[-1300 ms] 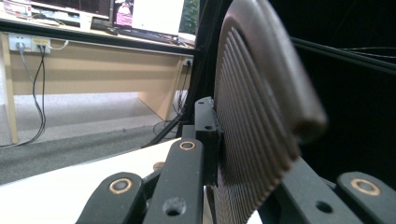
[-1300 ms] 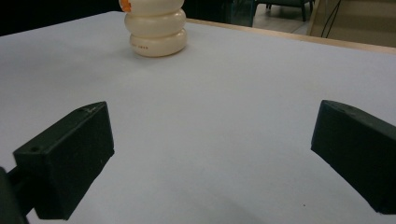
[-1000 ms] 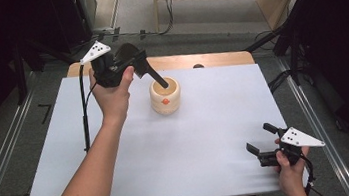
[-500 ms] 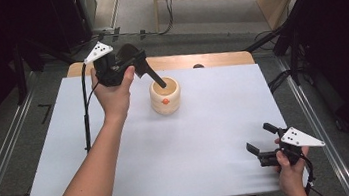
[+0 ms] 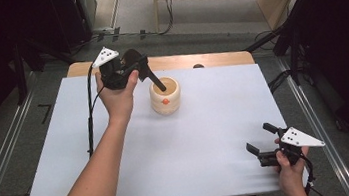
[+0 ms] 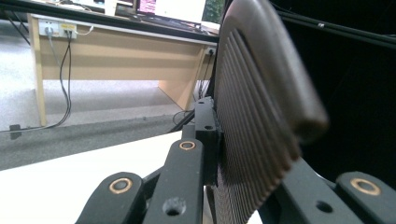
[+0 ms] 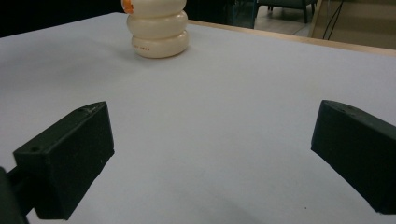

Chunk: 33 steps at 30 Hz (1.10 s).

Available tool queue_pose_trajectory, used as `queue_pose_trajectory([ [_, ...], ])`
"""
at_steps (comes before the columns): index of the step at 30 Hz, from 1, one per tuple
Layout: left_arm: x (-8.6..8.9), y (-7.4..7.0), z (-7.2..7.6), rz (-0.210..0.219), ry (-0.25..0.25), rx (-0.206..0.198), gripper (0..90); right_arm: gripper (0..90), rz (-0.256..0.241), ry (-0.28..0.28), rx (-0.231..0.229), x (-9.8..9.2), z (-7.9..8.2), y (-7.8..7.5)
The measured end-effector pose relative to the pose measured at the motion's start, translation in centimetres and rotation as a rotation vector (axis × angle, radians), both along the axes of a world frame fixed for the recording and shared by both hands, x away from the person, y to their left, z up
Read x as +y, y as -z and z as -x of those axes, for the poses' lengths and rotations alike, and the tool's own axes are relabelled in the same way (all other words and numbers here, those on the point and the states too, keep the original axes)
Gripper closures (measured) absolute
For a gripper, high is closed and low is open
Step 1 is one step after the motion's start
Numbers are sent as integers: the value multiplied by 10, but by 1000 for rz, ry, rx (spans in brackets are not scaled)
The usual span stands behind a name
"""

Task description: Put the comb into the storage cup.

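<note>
Covering most of the table, the white sheet [image 5: 208, 139] carries a cream ribbed holder [image 5: 165, 97] near its far edge. The left gripper [image 5: 131, 70] pinches the broad ribbed head of a dark spatula [image 6: 261, 107], whose handle tip sits inside the holder's mouth. The step in hand looks like dropping the utensil in; next, a careful release. The right gripper [image 7: 210, 154] hovers spread, near the right corner.
</note>
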<state>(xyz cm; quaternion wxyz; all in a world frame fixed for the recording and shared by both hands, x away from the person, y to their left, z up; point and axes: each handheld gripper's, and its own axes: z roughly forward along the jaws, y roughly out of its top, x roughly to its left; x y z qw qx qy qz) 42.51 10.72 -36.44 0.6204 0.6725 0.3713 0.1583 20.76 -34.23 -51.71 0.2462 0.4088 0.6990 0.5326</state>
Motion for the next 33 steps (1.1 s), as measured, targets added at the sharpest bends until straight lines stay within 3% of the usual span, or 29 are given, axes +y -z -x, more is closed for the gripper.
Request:
queue_pose_trajectory([
  [18,-7,20,-5,-11,3,31,847,0,-3,-4,0,0,0,0],
  [33,-10,36,-9,5,-1,64,848,0,-3,-7,-3,-1,0,0],
])
